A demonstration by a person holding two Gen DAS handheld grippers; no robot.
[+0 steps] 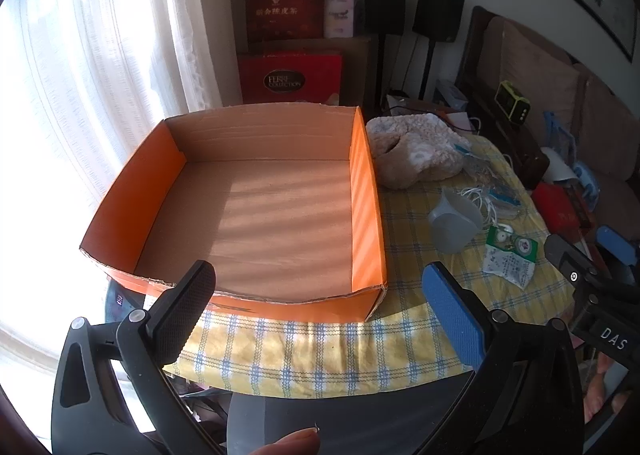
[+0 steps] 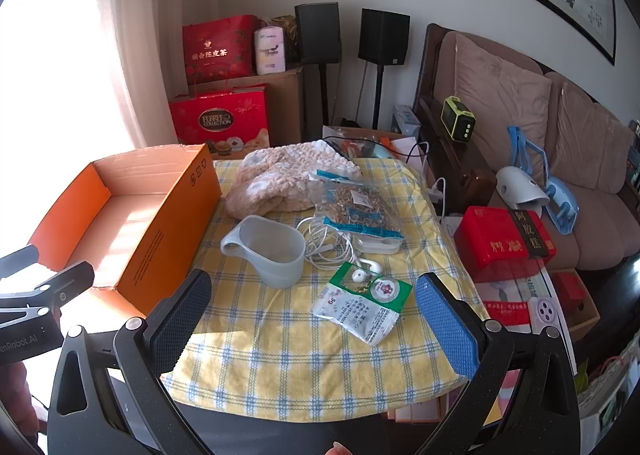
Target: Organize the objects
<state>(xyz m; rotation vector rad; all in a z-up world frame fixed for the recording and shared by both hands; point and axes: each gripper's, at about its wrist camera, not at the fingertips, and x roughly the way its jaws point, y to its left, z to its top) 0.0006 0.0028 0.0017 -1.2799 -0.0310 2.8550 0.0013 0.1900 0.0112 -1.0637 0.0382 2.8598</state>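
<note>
An empty orange cardboard box (image 1: 366, 195) (image 2: 168, 231) sits on the left of the yellow checked tablecloth (image 1: 320, 351) (image 2: 280, 335). To its right lie a grey plastic measuring cup (image 2: 266, 251) (image 1: 456, 221), white earphones (image 2: 332, 243), a green and white sachet (image 2: 362, 303) (image 1: 508, 255), a clear bag of dried herbs (image 2: 354, 207) and a fluffy beige cloth (image 2: 280, 179) (image 1: 416, 151). My left gripper (image 1: 320, 307) is open and empty at the box's near wall. My right gripper (image 2: 314, 315) is open and empty, just in front of the sachet.
Red gift boxes (image 2: 220, 115) and two black speakers (image 2: 384, 37) stand behind the table. A sofa (image 2: 520, 115) with a red box (image 2: 500, 239) is on the right. The table's near edge lies just before both grippers.
</note>
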